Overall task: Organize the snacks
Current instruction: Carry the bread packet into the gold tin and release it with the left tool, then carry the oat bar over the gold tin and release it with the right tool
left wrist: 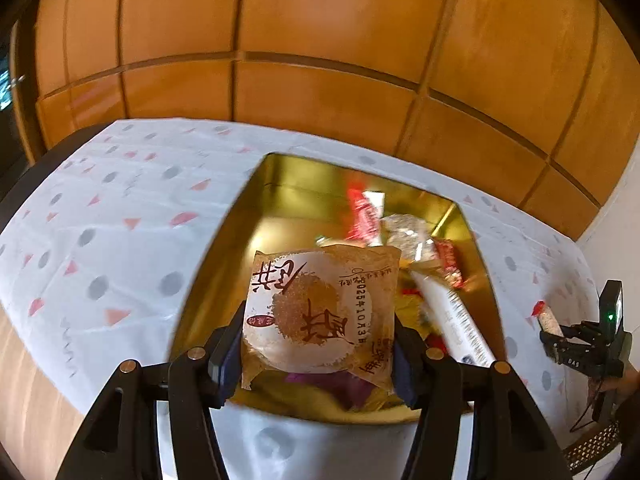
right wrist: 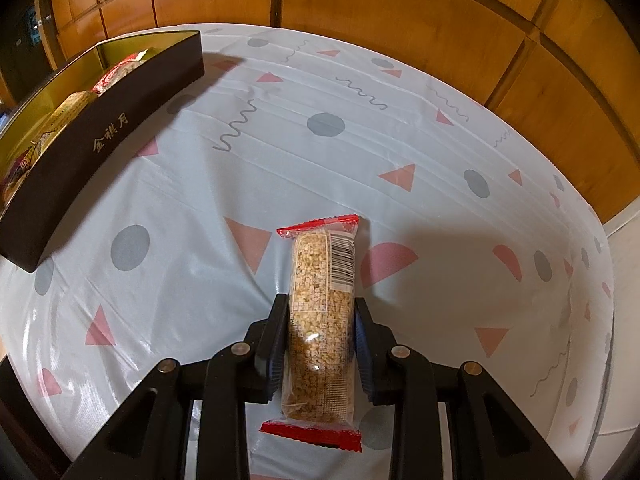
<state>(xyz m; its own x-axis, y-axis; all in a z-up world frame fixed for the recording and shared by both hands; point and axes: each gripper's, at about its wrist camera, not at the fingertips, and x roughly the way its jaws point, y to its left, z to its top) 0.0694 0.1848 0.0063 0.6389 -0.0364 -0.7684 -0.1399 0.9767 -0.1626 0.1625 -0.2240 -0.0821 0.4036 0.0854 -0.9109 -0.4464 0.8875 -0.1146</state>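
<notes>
**With both grippers loaded: pastry over the box, grain bar over the cloth**

While pinched between the dark fingers of the left gripper (left wrist: 320,354), hangs a round pastry packet (left wrist: 318,310), clear and tan with brown characters and a printed date, over the near part of the gold-lined box (left wrist: 224,280). Spread wide, those fingers, yet pressed against both side edges of the packet. Already lying inside the box, toward its right half: a red and white packet (left wrist: 365,212), a clear crinkled packet (left wrist: 406,232), a long white stick packet (left wrist: 456,320) slanting down to the right, and something purple and yellow (left wrist: 320,386) below the held pastry, partly hidden by it. Under the box, a pale tablecloth (left wrist: 120,248) printed with grey dots and pink triangles; behind, orange-brown wooden panels (left wrist: 320,80). At the far right edge, well apart from the box, the right gripper (left wrist: 550,330), seen from the side with a red-ended packet in it.

From the right wrist view, narrow-set fingers of the same right gripper (right wrist: 321,336) clamped on a grain bar (right wrist: 320,320) in clear wrap with red crimped ends, barcode facing up, pointing lengthwise away from the camera. Cannot tell whether the bar touches the cloth (right wrist: 400,140) or is held just above it. At upper left, well apart from the bar, the dark outer wall of the box (right wrist: 112,136) with gold characters, several wrapped snacks (right wrist: 80,100) showing over its rim
</notes>
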